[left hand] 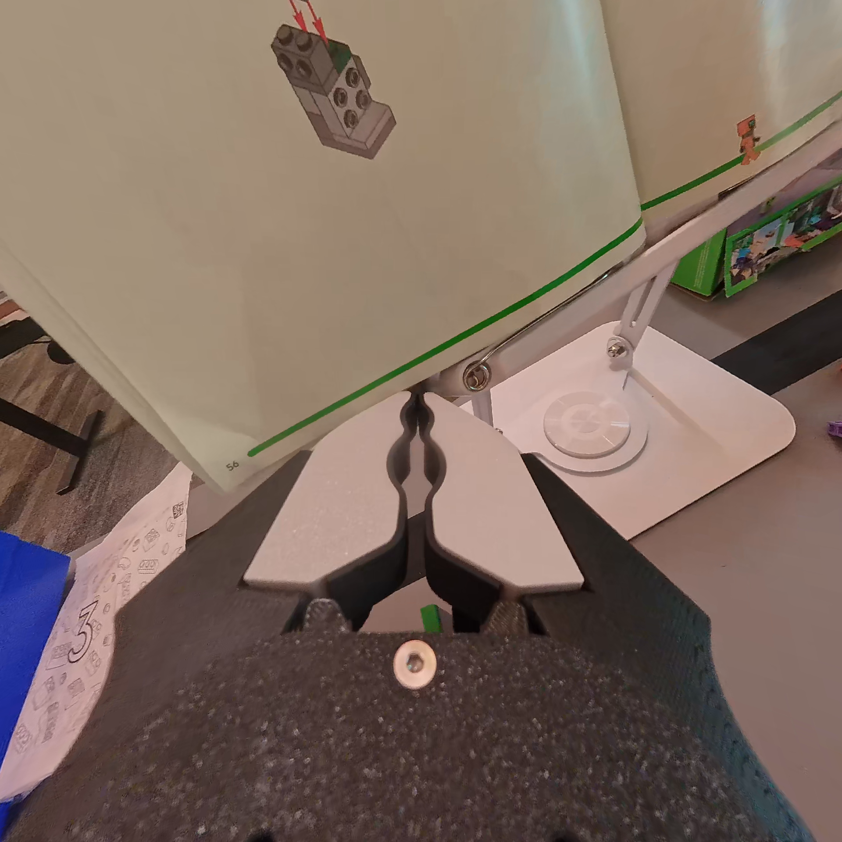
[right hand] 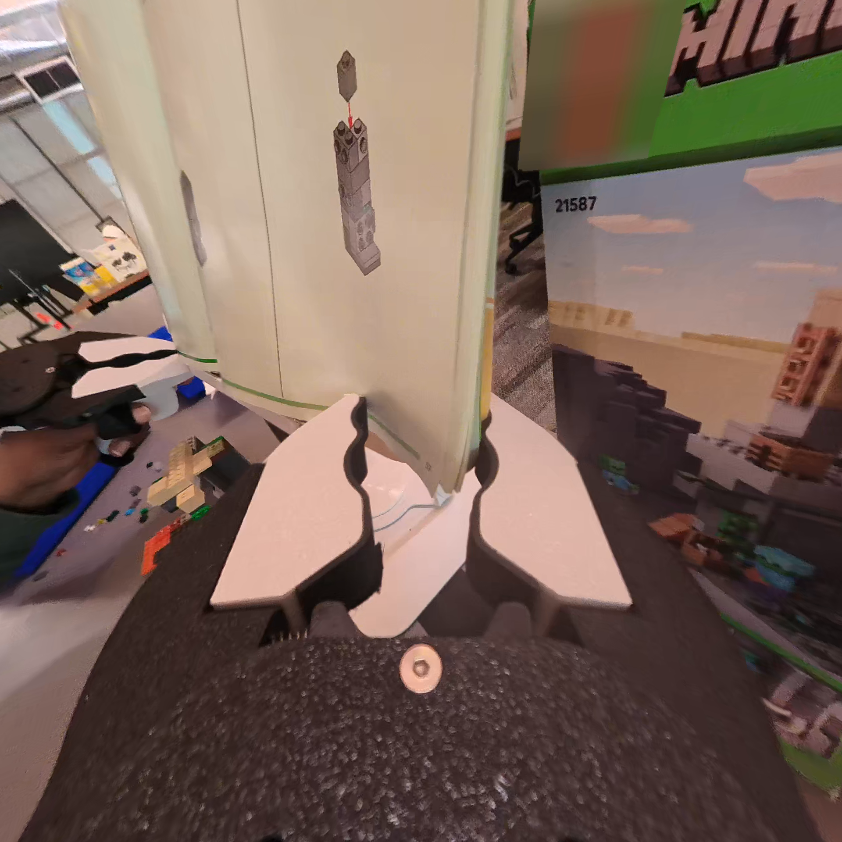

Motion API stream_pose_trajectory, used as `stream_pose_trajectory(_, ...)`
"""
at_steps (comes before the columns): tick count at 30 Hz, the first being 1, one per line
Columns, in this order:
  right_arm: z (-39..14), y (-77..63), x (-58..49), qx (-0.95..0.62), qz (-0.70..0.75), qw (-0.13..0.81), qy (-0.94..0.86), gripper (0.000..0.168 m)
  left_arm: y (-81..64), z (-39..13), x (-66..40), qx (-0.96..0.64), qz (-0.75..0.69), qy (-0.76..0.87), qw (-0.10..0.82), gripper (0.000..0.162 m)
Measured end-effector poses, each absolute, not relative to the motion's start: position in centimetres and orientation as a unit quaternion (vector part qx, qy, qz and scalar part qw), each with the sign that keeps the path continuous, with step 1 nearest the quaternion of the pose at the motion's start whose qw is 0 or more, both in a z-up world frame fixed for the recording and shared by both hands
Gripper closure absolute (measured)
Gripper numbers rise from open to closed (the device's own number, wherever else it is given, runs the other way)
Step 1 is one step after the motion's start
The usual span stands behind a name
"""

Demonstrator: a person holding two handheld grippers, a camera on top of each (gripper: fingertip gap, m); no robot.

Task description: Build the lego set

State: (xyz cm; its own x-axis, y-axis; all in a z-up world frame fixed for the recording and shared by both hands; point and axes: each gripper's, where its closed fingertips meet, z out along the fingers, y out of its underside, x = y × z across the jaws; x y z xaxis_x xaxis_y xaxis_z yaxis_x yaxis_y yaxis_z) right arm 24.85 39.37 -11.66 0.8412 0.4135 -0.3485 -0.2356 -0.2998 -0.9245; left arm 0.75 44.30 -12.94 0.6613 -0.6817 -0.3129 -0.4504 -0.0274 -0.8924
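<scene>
The instruction booklet (left hand: 319, 237) stands open on a white stand (left hand: 660, 455), showing a grey brick column. My left gripper (left hand: 417, 403) is shut, with its tips at the lower edge of the left page; whether they pinch paper is hidden. It also shows at the left of the right wrist view (right hand: 173, 360), touching the booklet's lower left edge. My right gripper (right hand: 423, 412) is open, and the lower corner of the right-hand pages (right hand: 364, 273) hangs between its fingers. A tan, partly built Lego model (right hand: 182, 478) and several loose small pieces (right hand: 132, 510) lie on the grey table.
The Lego set box (right hand: 683, 364) stands close on the right, also seen in the left wrist view (left hand: 774, 237). An orange plate (right hand: 155, 546) lies near the model. A printed paper bag (left hand: 91, 615) and a blue object (left hand: 27, 638) lie at the left. A hand (right hand: 45, 464) holds the left gripper. The gap from one gripper's tips to the other's is roughly 25 centimeters.
</scene>
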Motion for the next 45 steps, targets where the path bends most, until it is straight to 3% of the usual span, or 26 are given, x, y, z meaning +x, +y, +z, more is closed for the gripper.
stream_pose_trajectory(14, -11.6, 37.0, 24.2, -0.757, 0.219, 0.614, -0.040, 0.127, 44.2, -12.6, 0.7, -0.715, -0.115, 0.384, 0.573, 0.162)
stream_pose_trajectory(22, -9.5, 33.0, 26.3, -0.768, 0.049, 0.638, -0.030, 0.102, 42.6, -10.8, -0.6, -0.699, -0.144, 0.358, 0.601, 0.162)
stream_pose_trajectory(25, -7.3, 30.6, 25.2, -0.747, -0.041, 0.662, -0.036, 0.107, 42.0, -10.0, -1.3, -0.694, -0.156, 0.336, 0.618, 0.162)
stream_pose_trajectory(29, -5.4, 28.6, 20.3, -0.728, -0.057, 0.682, -0.046, 0.113, 41.0, -8.7, -2.0, -0.686, -0.177, 0.309, 0.634, 0.162)
stream_pose_trajectory(39, -5.8, 27.9, 12.3, -0.708, -0.063, 0.700, -0.059, 0.166, 39.7, -6.2, -3.9, -0.673, -0.194, 0.247, 0.670, 0.162)
stream_pose_trajectory(45, -6.0, 27.7, 12.7, -0.703, -0.030, 0.709, -0.046, 0.168, 40.6, -6.1, -4.5, -0.670, -0.173, 0.233, 0.683, 0.162)
